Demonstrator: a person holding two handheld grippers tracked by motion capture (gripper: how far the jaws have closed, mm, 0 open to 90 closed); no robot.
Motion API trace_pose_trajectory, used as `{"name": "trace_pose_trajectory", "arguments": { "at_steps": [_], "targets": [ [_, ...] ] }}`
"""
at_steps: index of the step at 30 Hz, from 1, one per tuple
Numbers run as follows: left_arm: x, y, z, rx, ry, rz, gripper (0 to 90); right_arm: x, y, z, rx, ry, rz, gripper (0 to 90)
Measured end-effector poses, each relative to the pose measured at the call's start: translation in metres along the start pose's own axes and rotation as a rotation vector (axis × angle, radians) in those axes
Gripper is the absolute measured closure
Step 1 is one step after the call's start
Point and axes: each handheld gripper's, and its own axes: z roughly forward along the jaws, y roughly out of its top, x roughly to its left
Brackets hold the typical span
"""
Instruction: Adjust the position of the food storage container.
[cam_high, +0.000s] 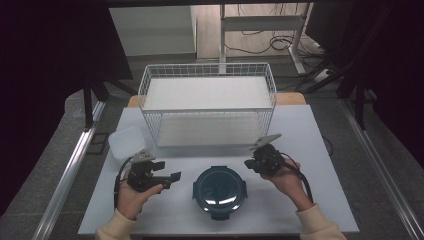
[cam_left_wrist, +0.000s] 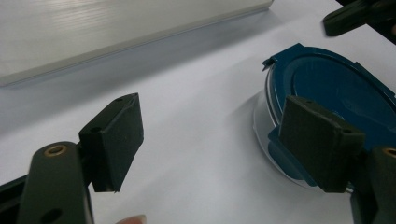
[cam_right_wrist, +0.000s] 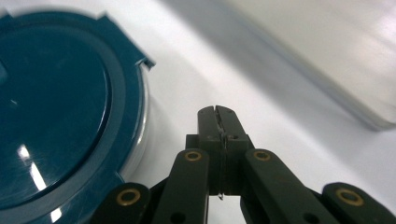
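Right now my left gripper stands wide, both pads bare, hovering just left of the round clear container with the dark teal clip-on lid, which sits at the near middle of the white table. In the left gripper view one pad already hangs over the container's near-left edge while the other floats above bare tabletop. My right gripper has its jaws pressed together with nothing between them, and it sits just right of the lid, near one of the lid's clip tabs.

My worry is the container sliding. It looks light and the table looks smooth, so if I nudge a tab with the closed right tip before the left side braces anything, the whole thing may skate toward my left hand or spin in place. A closed tip also gives me a narrow point that could slip off the glossy lid rim. If I close the left jaws from this angle I may catch only a clip and pop it loose crookedly. The white wire basket on the far side is well apart, and so is the small translucent square lid at far left.
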Motion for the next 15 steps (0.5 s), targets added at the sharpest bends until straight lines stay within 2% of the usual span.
{"name": "trace_pose_trajectory", "arguments": {
  "at_steps": [1,2,4,5,8,9,11,15],
  "targets": [
    [0.001,0.0,0.0,0.0,0.003,-0.001,21.6,-0.006,-0.004,-0.009,-0.038,0.007,0.027,89.5],
    [0.001,0.0,0.0,0.0,0.005,0.001,21.6,-0.006,-0.004,-0.009,-0.038,0.007,0.027,89.5],
    [0.001,-0.001,0.0,0.002,0.007,0.003,21.5,-0.011,-0.01,-0.017,-0.073,0.007,0.05,88.4],
    [0.001,-0.001,0.0,0.004,0.005,0.005,21.5,-0.013,-0.013,-0.02,-0.092,0.003,0.061,82.6],
    [0.001,-0.001,-0.001,0.004,-0.001,0.012,21.4,-0.015,-0.021,-0.027,-0.169,-0.019,0.078,57.9],
    [0.001,-0.001,-0.001,0.003,-0.001,0.012,21.4,-0.015,-0.024,-0.029,-0.201,-0.023,0.099,49.0],
    [0.002,-0.001,-0.002,0.001,-0.004,0.016,21.4,-0.015,-0.029,-0.032,-0.236,-0.029,0.119,39.8],
    [0.005,-0.001,-0.007,-0.01,0.003,0.01,21.4,-0.013,-0.038,-0.035,-0.272,-0.038,0.128,28.9]
  ]
}}
